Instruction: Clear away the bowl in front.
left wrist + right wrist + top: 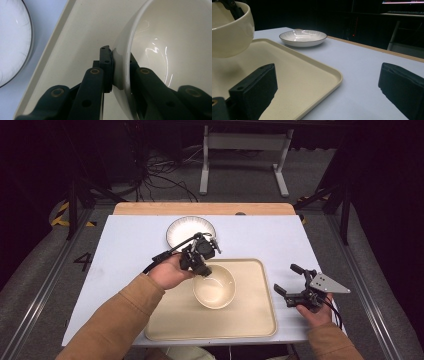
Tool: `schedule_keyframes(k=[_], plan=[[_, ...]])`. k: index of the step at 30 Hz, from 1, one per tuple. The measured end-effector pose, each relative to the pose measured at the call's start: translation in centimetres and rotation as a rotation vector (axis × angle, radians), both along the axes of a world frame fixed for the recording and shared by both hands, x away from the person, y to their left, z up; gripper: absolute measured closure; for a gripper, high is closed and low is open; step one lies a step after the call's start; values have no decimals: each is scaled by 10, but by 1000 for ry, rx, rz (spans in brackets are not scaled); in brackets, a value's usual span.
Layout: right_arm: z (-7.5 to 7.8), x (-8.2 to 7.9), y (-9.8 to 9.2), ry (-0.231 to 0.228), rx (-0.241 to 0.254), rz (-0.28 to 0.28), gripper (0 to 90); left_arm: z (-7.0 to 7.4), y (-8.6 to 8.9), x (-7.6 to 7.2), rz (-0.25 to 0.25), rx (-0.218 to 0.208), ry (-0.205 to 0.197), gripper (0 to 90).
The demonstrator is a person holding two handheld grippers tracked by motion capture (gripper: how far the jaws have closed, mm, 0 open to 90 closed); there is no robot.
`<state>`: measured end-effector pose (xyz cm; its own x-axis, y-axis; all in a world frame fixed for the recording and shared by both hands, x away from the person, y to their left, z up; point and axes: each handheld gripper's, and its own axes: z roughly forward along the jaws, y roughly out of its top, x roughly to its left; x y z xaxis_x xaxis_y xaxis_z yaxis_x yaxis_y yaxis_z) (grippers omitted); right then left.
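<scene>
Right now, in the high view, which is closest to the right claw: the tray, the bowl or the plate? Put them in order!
From the right claw:
1. Tray, just beside it, to its left.
2. Bowl, on the tray's middle, held by the left claw.
3. Plate, far side, past the tray.

The counter (125, 245) is sitting under a pale blue-white sheet, with a strip of bare wood (200, 208) showing along its far edge. Grey floor (240, 175) is stretching away beyond it and down both sides. A white metal frame (245, 150) is standing on the floor at the far side, its two legs spreading toward the counter. Black cables (160, 177) are lying tangled on the floor at far left. Yellow-and-black tape (62, 215) is marking the floor at left, and a painted "4" (83, 261) is showing nearer. Metal rails (35, 290) are running along the left and right. The rest of the room is lying in darkness; light is falling mainly on the counter.
</scene>
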<state>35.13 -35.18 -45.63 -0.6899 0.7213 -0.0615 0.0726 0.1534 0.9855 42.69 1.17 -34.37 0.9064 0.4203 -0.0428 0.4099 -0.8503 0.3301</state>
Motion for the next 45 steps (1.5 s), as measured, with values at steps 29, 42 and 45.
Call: schedule_keyframes(k=[29,42,45], plan=[[0,0,0,-1,-3,0,27,-34,-10,4,-8,98,25,834],[0,0,0,0,-3,0,28,-39,-9,9,-12,68,43,831],[0,0,0,1,-2,1,28,-41,-6,11,-2,54,60,826]])
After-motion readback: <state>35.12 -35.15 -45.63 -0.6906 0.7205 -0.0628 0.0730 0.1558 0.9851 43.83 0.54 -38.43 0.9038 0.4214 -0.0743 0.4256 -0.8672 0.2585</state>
